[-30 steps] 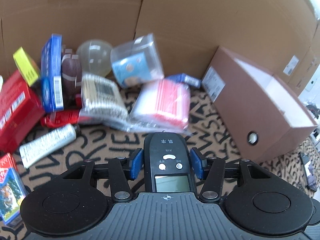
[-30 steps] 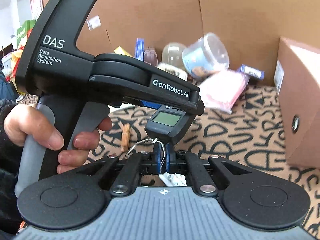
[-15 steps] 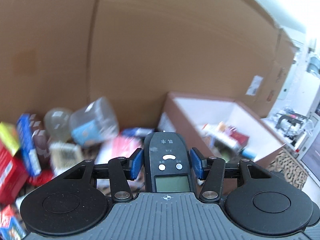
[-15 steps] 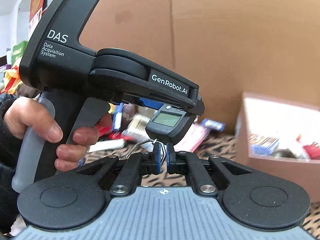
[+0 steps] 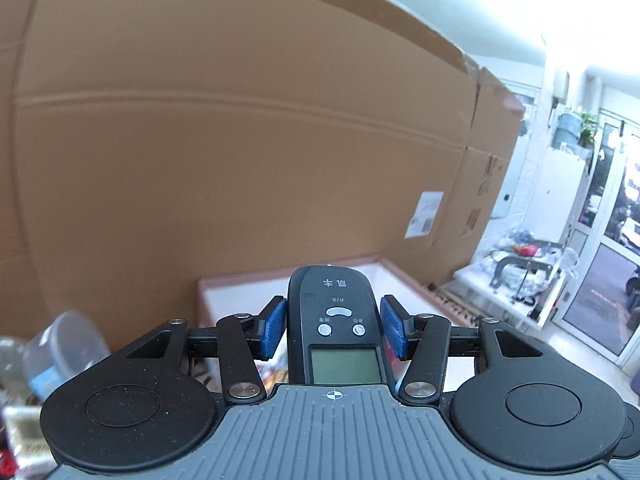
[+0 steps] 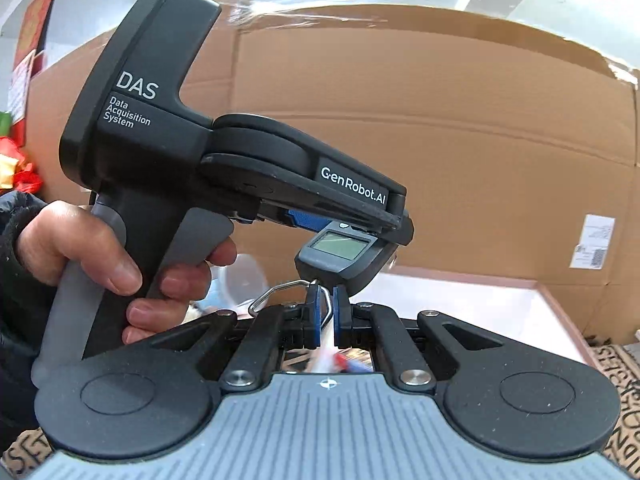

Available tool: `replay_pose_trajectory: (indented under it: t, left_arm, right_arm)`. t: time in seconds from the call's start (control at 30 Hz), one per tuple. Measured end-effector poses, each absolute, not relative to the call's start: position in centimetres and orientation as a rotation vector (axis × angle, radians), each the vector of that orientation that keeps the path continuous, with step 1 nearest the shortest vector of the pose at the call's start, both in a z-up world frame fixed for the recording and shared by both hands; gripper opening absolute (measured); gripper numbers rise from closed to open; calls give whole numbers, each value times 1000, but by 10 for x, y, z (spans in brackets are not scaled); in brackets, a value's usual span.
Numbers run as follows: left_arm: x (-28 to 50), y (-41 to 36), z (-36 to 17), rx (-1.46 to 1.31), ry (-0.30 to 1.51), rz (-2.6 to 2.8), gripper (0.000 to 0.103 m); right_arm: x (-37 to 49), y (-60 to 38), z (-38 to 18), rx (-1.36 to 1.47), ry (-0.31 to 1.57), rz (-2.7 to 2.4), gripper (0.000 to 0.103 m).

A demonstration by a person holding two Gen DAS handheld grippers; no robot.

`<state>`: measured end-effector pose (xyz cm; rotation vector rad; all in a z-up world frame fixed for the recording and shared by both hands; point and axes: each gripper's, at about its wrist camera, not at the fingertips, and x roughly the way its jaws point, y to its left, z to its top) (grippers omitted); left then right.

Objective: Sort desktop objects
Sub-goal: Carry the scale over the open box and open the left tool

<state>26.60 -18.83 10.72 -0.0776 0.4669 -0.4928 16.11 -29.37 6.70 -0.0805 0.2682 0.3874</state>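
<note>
Dark-grey handheld digital scale (image 5: 334, 320) with a small screen sits between the blue pads of the left gripper (image 5: 333, 330), jaws closed on its body, above the open pink-rimmed cardboard box (image 5: 240, 284). Below that scale, the right gripper (image 6: 326, 312) pinches its silver wire hook (image 6: 276, 292), jaws narrow. A person's hand (image 6: 120, 264) grips the left handle.

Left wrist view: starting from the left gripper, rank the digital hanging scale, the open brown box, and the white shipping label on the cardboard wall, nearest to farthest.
1. Digital hanging scale: between the fingers of the left gripper, dead centre.
2. Open brown box: just ahead, below the scale.
3. White shipping label: farthest, up on the cardboard wall to the right.
</note>
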Motion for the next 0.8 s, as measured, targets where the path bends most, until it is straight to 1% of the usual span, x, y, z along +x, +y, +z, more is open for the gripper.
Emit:
replay_pose_trajectory:
  t: [0.1,0.23,0.4,0.5,0.53,0.57,0.6,0.63,0.67,0.7,0.73,0.8]
  left_arm:
    - [282,-201,99,-72,485,-493,53]
    - [304,-218,88,-65,509,-492,53]
    - [335,-226,57,-71,587,-464,52]
    - [349,-224,45,-86,599,-445,52]
    - [353,-223,42,-92,598,-438,59]
    - [355,-221,40,-91,586,-423,71]
    - [354,-219,38,-88,568,-404,80]
    - [354,-217,37,-85,551,-386,100]
    - [354,-215,36,-82,534,-367,103]
    - [353,-211,36,-85,522,-359,103]
    - [351,-206,36,-89,513,-356,103]
    - [350,-197,37,-124,530,-362,103]
  right_arm:
    - [180,-306,64,-72,282,377,6]
    - [208,-316,46,-57,330,376,6]
    - [241,-321,20,-26,402,376,6]
    - [259,-320,12,-21,429,379,6]
    - [265,-319,10,-24,439,372,6]
    - [270,-317,8,-34,453,347,13]
    - [275,-315,7,-44,467,321,22]
    - [277,-314,5,-50,462,290,52]
    - [279,-313,4,-55,457,258,72]
    - [277,-312,3,-62,442,256,73]
    - [275,-312,3,-69,426,255,72]
    - [272,-311,4,-64,419,258,73]
